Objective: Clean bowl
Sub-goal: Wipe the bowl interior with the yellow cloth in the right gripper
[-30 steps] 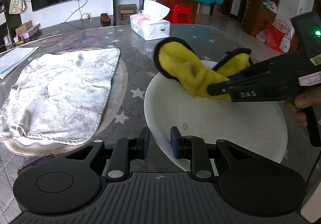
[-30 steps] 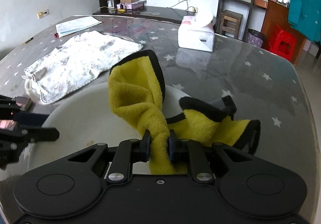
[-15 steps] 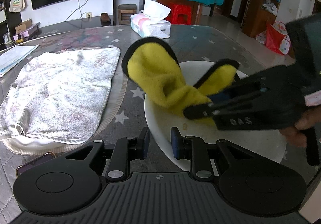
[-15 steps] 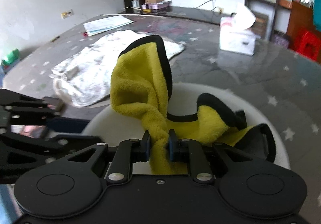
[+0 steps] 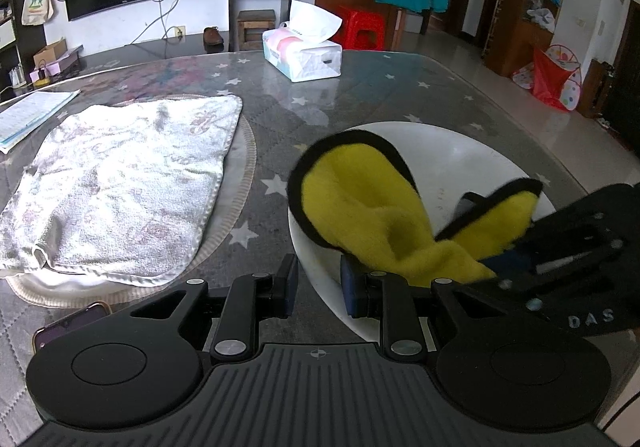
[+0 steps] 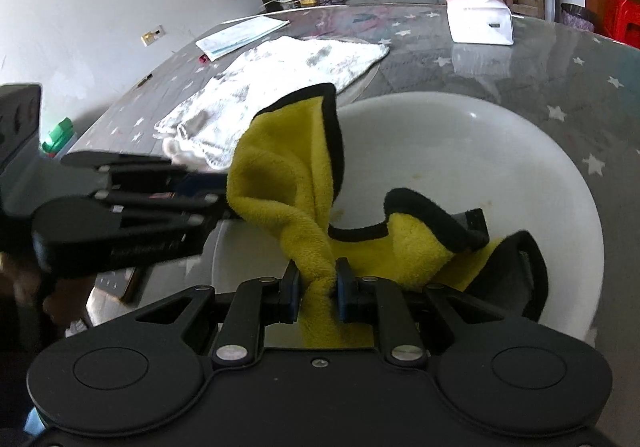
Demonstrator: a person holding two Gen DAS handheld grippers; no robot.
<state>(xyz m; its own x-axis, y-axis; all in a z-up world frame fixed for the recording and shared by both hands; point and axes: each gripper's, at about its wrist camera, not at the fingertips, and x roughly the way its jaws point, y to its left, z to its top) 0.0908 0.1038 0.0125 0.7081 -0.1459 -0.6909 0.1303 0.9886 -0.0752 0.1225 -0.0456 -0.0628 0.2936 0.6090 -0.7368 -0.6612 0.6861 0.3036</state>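
On the left side of the star-patterned table (image 5: 360, 95), a white towel (image 5: 120, 183) lies spread flat over a round mat, with a phone (image 5: 68, 327) near its closest corner and a tissue box (image 5: 304, 55) farther back. Just right of the towel, the left gripper (image 5: 318, 285) holds the near rim of the white bowl (image 5: 472, 151) between its fingers, one outside the wall and one inside. Farther right, the right gripper (image 6: 317, 285) is clamped on a yellow cloth (image 6: 288, 175) with black edging, which bunches up inside the bowl.
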